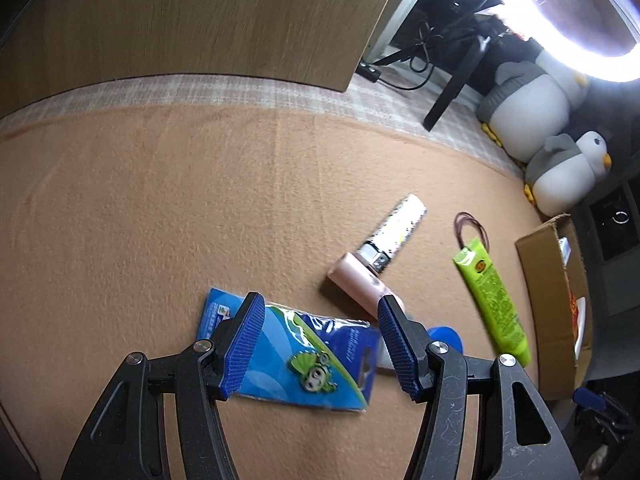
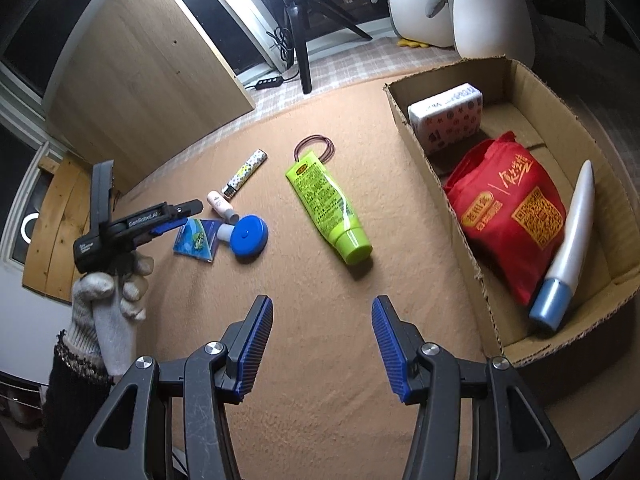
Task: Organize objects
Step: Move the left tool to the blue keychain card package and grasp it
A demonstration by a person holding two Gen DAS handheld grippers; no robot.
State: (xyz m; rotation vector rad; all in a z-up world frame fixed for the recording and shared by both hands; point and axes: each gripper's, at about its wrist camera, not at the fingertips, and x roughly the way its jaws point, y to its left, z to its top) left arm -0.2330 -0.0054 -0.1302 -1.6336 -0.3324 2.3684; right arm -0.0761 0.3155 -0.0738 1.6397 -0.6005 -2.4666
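My left gripper [image 1: 320, 344] is open, its jaws straddling a flat blue packet [image 1: 292, 364] on the tan cloth. Just beyond lie a small pink bottle [image 1: 360, 284], a patterned lighter [image 1: 400, 224], a blue round lid [image 1: 444, 336] and a green tube [image 1: 492, 300]. In the right wrist view the left gripper [image 2: 176, 220] hovers over the blue packet [image 2: 196, 240], beside the blue lid [image 2: 250, 236]. My right gripper [image 2: 322, 340] is open and empty, above bare cloth short of the green tube [image 2: 328, 204]. A cardboard box [image 2: 436, 176] stands at the right.
The box holds a red bag [image 2: 508, 212], a white patterned pack [image 2: 444, 116] and a white tube with a blue cap [image 2: 568, 248]. Thin hair ties [image 2: 316, 146] lie by the green tube. Plush penguins [image 1: 560, 172], a tripod [image 2: 300, 40] and a wooden panel [image 2: 140, 72] stand behind.
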